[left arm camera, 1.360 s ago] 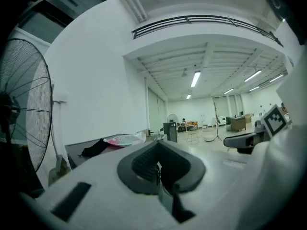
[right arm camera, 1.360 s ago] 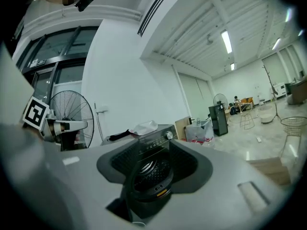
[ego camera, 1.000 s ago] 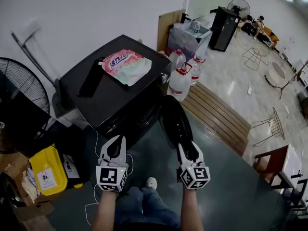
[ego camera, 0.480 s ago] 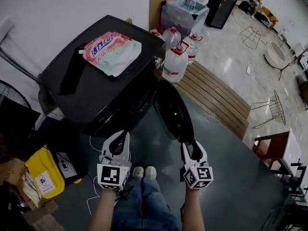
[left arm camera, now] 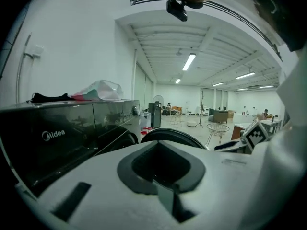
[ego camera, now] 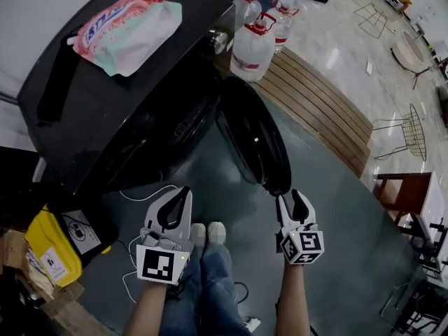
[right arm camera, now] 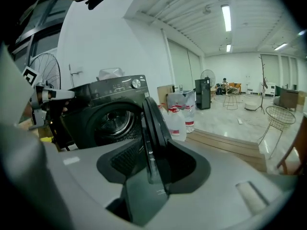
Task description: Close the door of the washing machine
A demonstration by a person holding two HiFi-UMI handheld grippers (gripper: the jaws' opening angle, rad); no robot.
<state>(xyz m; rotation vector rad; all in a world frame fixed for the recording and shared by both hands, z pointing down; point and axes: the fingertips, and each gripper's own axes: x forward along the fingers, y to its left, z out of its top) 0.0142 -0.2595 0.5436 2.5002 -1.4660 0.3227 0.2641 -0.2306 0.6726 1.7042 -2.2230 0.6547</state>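
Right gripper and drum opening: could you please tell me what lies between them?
The open door, its edge between the jaws of the right gripper, shown in the right gripper view.

Head view: a dim, even light is being cast; the pale floor (ego camera: pixel 336 54) at upper right is being lit brightest.
Shadows: the lower left is being swallowed in black.
Glare: highlights are being thrown back by the glossy door (ego camera: pixel 252 142).
Gripper views: ceiling lights (right arm camera: pixel 225 16) are being blown out; edges are being bent and vignetted; the near foreground is being blurred.
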